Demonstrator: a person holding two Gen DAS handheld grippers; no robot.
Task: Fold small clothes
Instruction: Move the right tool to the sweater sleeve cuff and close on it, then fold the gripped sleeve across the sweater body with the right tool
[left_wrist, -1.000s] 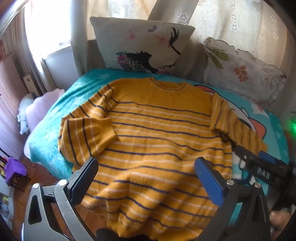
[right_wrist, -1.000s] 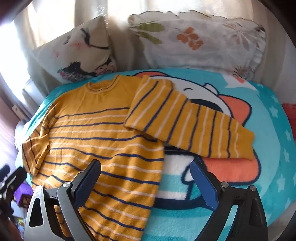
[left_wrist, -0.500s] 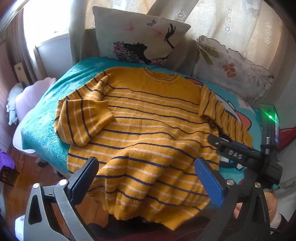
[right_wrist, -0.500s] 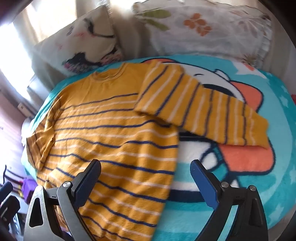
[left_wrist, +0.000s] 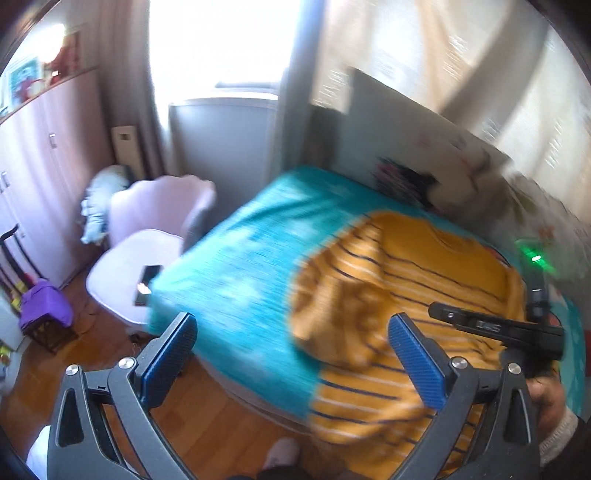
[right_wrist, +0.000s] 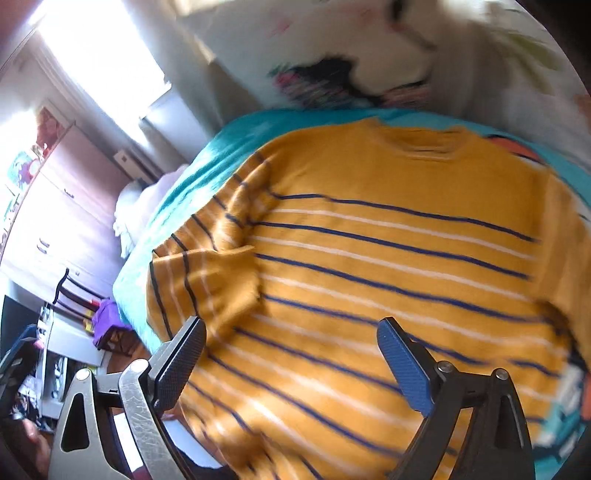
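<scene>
Hand-held grippers (right_wrist: 291, 363) spread, sweater (right_wrist: 388, 266) collar away

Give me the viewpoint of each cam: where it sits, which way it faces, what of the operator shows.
Left wrist: behind the open left gripper, facing the bed's left edge, a white chair and the floor; the right gripper and the hand holding it show at right.
Right wrist: behind the open right gripper, looking down on the sweater; no hand visible.
Shared: the sweater, teal blanket, pillow.
</scene>
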